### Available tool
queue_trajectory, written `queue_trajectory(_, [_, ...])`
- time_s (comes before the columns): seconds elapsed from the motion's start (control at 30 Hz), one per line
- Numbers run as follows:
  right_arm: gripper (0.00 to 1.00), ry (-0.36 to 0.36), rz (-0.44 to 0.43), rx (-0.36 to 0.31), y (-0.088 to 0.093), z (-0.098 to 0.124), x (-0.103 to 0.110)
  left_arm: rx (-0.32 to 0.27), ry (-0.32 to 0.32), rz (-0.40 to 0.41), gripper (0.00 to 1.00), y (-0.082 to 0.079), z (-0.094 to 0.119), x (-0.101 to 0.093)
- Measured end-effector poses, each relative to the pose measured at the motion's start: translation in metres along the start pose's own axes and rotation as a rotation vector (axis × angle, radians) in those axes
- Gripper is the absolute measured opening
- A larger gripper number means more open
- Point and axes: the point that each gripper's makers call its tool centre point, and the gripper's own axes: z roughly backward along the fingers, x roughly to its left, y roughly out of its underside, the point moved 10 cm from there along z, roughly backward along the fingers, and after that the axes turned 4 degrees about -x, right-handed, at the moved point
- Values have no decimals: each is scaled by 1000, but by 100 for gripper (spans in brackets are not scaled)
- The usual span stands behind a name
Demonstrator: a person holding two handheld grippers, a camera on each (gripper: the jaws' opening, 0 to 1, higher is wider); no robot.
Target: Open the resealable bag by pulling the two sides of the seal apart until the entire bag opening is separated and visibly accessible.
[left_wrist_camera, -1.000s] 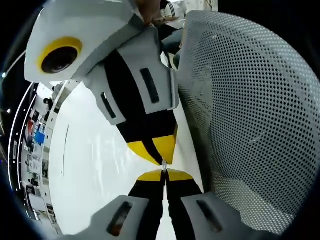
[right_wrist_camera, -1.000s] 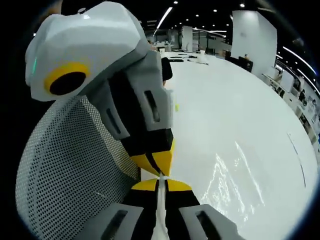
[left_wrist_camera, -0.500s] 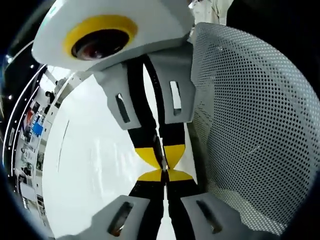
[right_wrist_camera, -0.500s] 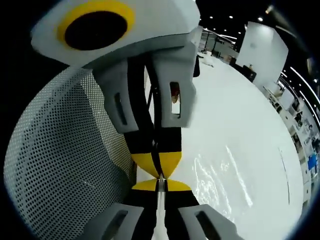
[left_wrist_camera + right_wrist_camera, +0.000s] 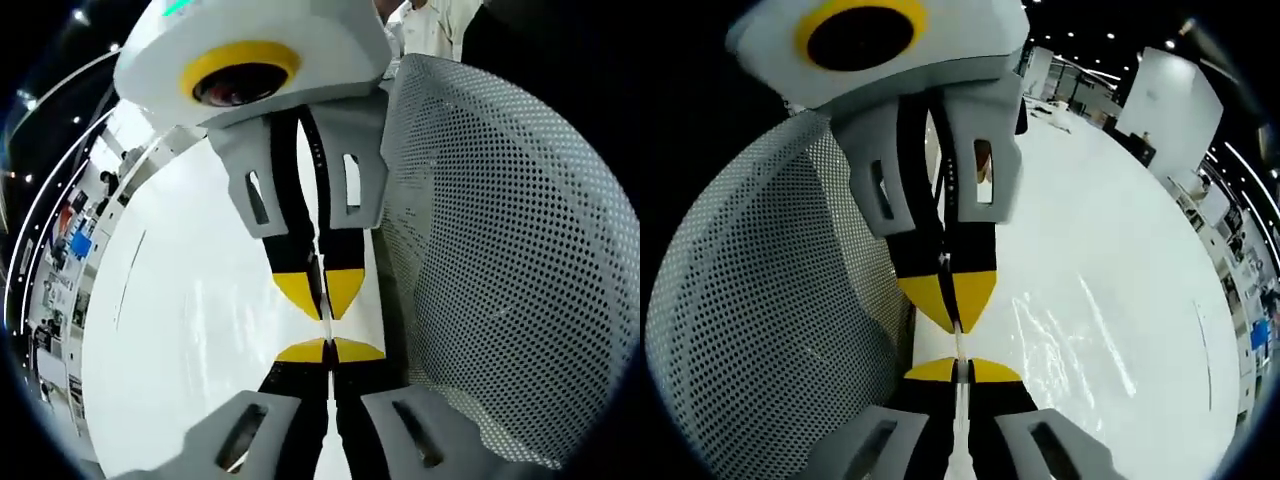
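Note:
My two grippers face each other tip to tip over a white table. In the left gripper view my left gripper [image 5: 328, 351] is shut, its yellow tips pinched on a thin edge of the clear resealable bag [image 5: 326, 328]. My right gripper [image 5: 322, 292] comes down from the top, also shut. In the right gripper view my right gripper [image 5: 958, 371] is shut on a pale strip of the bag [image 5: 958, 346] that runs up into the shut left gripper [image 5: 956, 302]. Shiny creases of clear film [image 5: 1065, 335] show to the right. A small gap separates the two pairs of tips.
A grey perforated chair back [image 5: 510, 250] stands close on one side of the grippers, seen as the chair back [image 5: 760, 300] in the other view. The white table [image 5: 190, 320] stretches away behind. Shelves [image 5: 60, 260] line the far wall, and a person in white [image 5: 425, 25] stands beyond.
The opposite gripper has turned from slanted to head-on. Its tips, touching mine half a second ago, now stand a little apart, with a short strip of bag stretched between them.

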Motion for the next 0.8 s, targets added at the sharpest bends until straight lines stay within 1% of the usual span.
queue_trajectory(0.17, [0, -2, -2, 11, 5, 1, 3, -1, 18, -9, 0, 2, 0, -3])
queue_trajectory(0.43, [0, 1, -1, 17, 8, 5, 2, 0, 20, -5, 0, 3, 1, -4])
queue_trajectory(0.6, [0, 1, 6, 22, 8, 6, 0, 3, 14, -2, 0, 3, 2, -2])
queue_trajectory(0.63, [0, 1, 3, 23, 9, 6, 0, 7, 10, 10, 0, 4, 3, -1])
queue_trajectory(0.8, [0, 8, 7, 33, 9, 7, -2, 6, 1, 24, 0, 4, 3, 0])
